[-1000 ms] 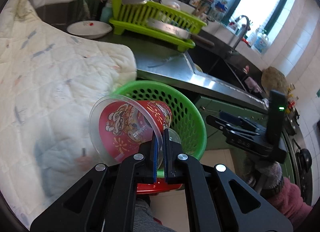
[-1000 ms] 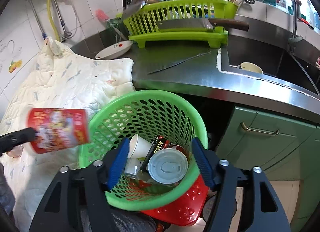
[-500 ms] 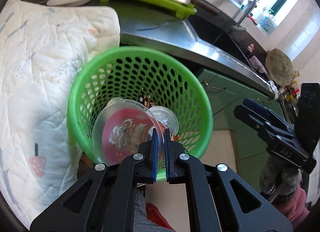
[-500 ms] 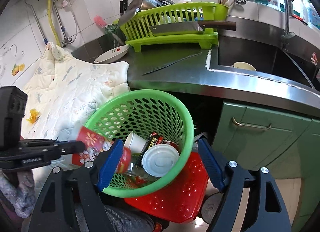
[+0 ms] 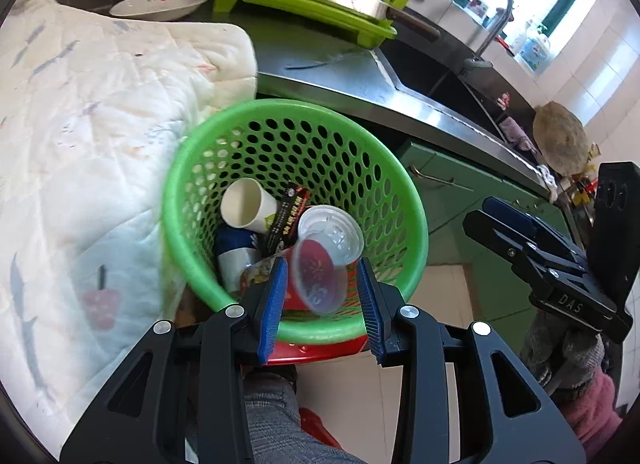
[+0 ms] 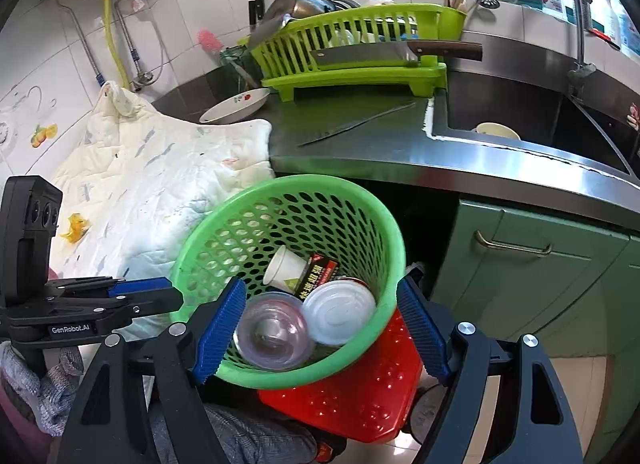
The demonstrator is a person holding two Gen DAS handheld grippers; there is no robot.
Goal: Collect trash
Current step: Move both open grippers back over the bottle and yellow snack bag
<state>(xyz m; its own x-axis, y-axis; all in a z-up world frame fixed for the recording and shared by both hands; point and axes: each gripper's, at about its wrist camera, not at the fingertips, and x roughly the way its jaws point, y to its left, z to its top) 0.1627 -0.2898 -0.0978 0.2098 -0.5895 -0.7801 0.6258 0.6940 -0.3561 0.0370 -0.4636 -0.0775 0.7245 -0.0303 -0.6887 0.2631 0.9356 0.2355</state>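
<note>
- My left tool (image 5: 322, 300) hangs over the green basket (image 5: 416, 223); its jaws have just been opening and now stand partly apart; the red cup with a clear lid (image 5: 318, 280) sits between the blue pads (image 5: 274, 300) but they do not press on it; the cup looks blurry
- In the right view that cup (image 6: 272, 330) lies inside the basket (image 6: 376, 223), lid up, just beside a white round lid (image 6: 340, 312)
- More trash is in the basket; a white paper cup (image 5: 246, 209) on its side, a dark packet (image 5: 288, 219), and a blue and white thing (image 5: 236, 252) I cannot name
- My right tool (image 6: 320, 332) is wide open with nothing in it; its 2 pads stand on either side of the basket's near rim
- The basket rests on something red (image 6: 360, 400), in front of the steel bench (image 6: 400, 151), next to a white quilt (image 6: 152, 183)
- A small yellow scrap (image 6: 74, 227) lies on the quilt, well apart from the basket
</note>
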